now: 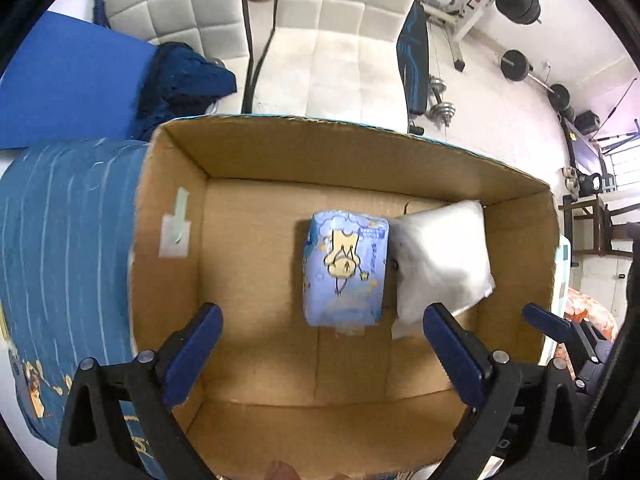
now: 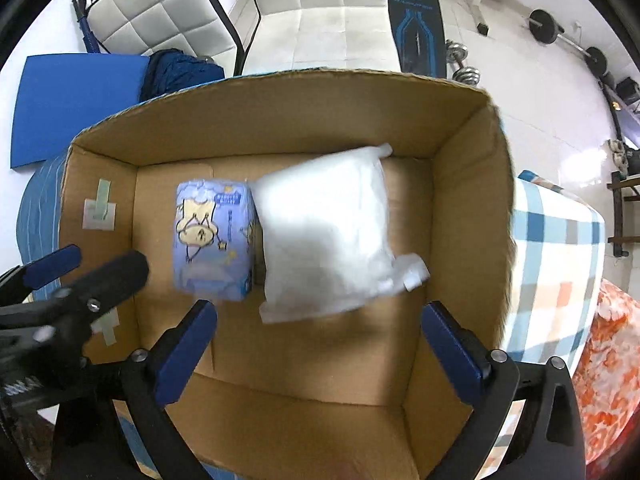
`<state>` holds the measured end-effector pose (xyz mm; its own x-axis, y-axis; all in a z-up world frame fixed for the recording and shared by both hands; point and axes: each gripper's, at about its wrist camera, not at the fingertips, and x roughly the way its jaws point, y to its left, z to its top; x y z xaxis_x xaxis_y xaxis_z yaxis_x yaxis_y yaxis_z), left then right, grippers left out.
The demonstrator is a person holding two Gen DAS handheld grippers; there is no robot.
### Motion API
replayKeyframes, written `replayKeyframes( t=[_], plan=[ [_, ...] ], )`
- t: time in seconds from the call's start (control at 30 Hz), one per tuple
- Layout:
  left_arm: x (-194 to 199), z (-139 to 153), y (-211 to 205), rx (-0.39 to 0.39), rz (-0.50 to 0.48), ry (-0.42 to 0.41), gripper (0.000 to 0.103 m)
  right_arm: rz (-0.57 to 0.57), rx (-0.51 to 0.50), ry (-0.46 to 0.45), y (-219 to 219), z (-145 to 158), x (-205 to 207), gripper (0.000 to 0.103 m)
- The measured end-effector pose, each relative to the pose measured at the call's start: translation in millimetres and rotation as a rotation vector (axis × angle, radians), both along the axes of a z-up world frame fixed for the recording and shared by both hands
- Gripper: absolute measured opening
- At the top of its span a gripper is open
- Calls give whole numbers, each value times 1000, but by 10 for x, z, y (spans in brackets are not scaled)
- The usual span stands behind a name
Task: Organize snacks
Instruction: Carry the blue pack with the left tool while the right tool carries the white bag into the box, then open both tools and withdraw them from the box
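Brown cardboard fills both views: an open cardboard box (image 1: pixel 256 364) seen from straight above, resting on a blue patterned cloth (image 1: pixel 60 248). Left gripper (image 1: pixel 320 354) hangs at the lower middle of its frame, jaws spread wide with nothing between them. Just above it on the box floor lies a blue snack pack (image 1: pixel 346 272) printed with a cartoon bear, with a white snack bag (image 1: pixel 438 256) touching its right side. Right gripper (image 2: pixel 318 350) sits low in its own frame, equally wide and empty; the white bag lies just above it, the blue pack to the upper left. Farther off stand white quilted chairs (image 1: pixel 340 32) and gym weights (image 1: pixel 520 0)
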<state>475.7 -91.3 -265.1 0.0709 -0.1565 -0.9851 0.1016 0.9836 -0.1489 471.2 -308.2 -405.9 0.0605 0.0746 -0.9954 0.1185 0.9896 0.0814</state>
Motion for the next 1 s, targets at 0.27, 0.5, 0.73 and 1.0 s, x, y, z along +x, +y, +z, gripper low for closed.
replayKeyframes(
  t=[0.27,0.5,0.73,1.0],
  plan=[
    [-422,224,-15,54,27,-114,103,-10,-7,-66,101,268,-510,103],
    [-746,450,17,45,54,-189,103,1,-15,-140,171,621,-959,103],
    [-1019,736,100,40,33,-244,103,-18,16,-197,188,955,-1375,103],
    [-1538,531,472,151,31,-227,103,43,13,-166,3,892,-1819,103]
  ],
)
